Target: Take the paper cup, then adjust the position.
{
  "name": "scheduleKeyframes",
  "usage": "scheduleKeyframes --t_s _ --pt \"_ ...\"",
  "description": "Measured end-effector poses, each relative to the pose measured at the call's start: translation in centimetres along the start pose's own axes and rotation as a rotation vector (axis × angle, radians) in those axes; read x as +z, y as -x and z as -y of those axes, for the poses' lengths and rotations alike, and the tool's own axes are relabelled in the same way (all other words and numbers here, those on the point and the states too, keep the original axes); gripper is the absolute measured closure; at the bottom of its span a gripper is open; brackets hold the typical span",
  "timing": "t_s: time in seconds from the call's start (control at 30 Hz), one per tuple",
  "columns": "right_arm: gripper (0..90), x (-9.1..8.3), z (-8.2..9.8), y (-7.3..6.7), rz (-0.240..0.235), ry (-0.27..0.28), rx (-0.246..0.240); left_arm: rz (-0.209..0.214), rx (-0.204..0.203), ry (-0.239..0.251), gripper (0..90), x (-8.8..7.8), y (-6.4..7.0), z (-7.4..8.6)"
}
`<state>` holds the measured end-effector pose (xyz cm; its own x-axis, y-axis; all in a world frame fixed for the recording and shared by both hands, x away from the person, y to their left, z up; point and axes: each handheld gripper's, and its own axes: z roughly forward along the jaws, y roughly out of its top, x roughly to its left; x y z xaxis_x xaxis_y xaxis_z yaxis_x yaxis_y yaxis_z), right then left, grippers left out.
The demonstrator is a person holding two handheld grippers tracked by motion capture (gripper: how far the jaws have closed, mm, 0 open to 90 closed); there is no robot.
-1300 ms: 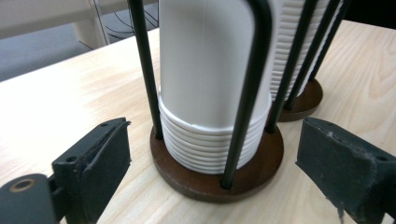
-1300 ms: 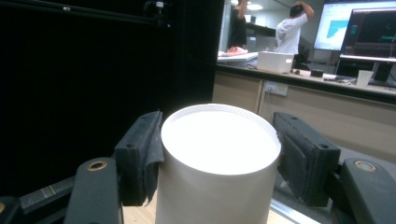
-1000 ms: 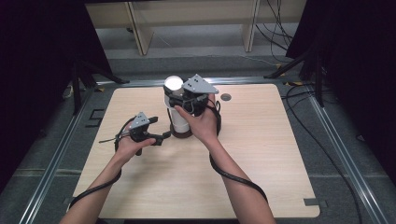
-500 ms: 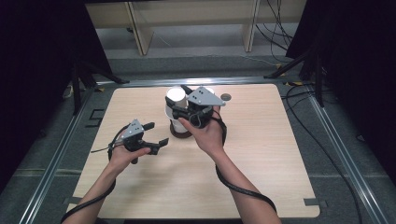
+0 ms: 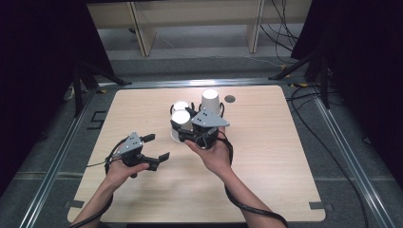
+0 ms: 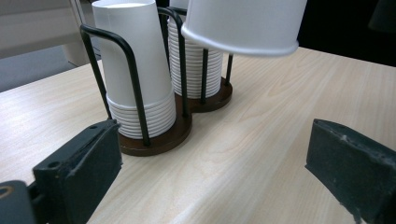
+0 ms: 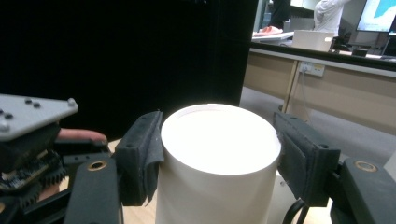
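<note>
A black wire holder [image 5: 177, 135] on a brown base [image 6: 156, 140] carries two stacks of white paper cups [image 5: 181, 118], rims down. In the left gripper view the near stack [image 6: 135, 70] stands in front of the far stack [image 6: 194, 65]. My right gripper [image 5: 209, 108] is shut on a single upturned white cup [image 5: 210, 99], just right of the stacks and above the table. Both pads [image 7: 140, 158] press its sides [image 7: 219, 158]. That cup [image 6: 243, 21] hangs at the top of the left gripper view. My left gripper [image 5: 156, 147] is held left of the holder. Its jaws have just been opening and hold nothing [image 6: 212, 158].
The light wooden table [image 5: 266, 156] has a small dark round hole [image 5: 230, 99] near its back edge. Metal rails [image 5: 62, 152] border it, and cables [image 5: 309, 95] lie off its right side. A pale shelf unit [image 5: 190, 19] stands behind.
The right gripper has carried the single cup off the stacks, to the right and a little lower. The left gripper has drawn back toward the person and its jaws have spread wider.
</note>
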<state>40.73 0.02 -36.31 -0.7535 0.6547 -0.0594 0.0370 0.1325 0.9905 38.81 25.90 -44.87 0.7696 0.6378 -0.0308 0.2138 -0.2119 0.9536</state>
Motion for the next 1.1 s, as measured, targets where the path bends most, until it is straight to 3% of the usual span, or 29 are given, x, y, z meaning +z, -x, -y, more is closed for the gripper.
scheduleKeyframes --t_s 0.07,0.3,0.33,0.37,0.6,0.67,0.7,0.8,0.83,0.87,0.97,1.1 --pt "35.9 -0.2 0.3 -0.2 0.002 -0.01 0.022 0.012 0.001 0.016 2.5 -0.1 0.2 -0.2" --pt "35.9 -0.3 1.1 -0.4 -0.017 -0.001 0.003 0.028 0.023 0.012 0.0 -0.4 1.0 -0.8" --pt "35.9 -0.4 1.3 -0.6 -0.02 -0.026 0.03 0.034 0.02 0.011 0.0 -0.4 1.0 -0.8" --pt "35.9 -0.4 1.3 -0.5 -0.02 -0.021 0.0 0.03 0.018 0.01 0.0 -0.4 1.1 -0.7" --pt "35.9 -0.3 1.9 -0.9 -0.067 -0.034 0.027 0.026 -0.006 0.012 0.0 -0.3 1.5 -0.8" --pt "35.9 -0.4 2.0 -0.8 -0.058 -0.038 0.009 0.04 -0.007 0.019 0.0 0.1 1.7 -0.9" --pt "35.9 -0.6 2.2 -1.1 -0.061 -0.047 0.041 0.045 0.005 -0.001 0.0 0.3 2.1 -1.2" --pt "35.9 -0.7 2.2 -1.3 -0.067 -0.043 0.044 0.066 0.02 0.002 0.0 0.6 2.4 -1.4" --pt "35.9 -0.8 2.2 -1.2 -0.06 -0.041 0.011 0.071 0.021 0.002 0.0 0.8 2.5 -1.4" --pt "35.9 -0.8 2.2 -1.2 -0.06 -0.041 0.011 0.073 0.022 -0.007 0.0 0.9 2.6 -1.4" --pt "35.9 -1.0 2.4 -1.6 -0.067 -0.031 0.053 0.102 0.025 -0.007 0.0 1.6 2.9 -1.4" --pt "35.9 -1.2 2.7 -1.9 -0.065 -0.033 0.032 0.116 0.029 -0.013 0.0 2.3 3.1 -1.4"
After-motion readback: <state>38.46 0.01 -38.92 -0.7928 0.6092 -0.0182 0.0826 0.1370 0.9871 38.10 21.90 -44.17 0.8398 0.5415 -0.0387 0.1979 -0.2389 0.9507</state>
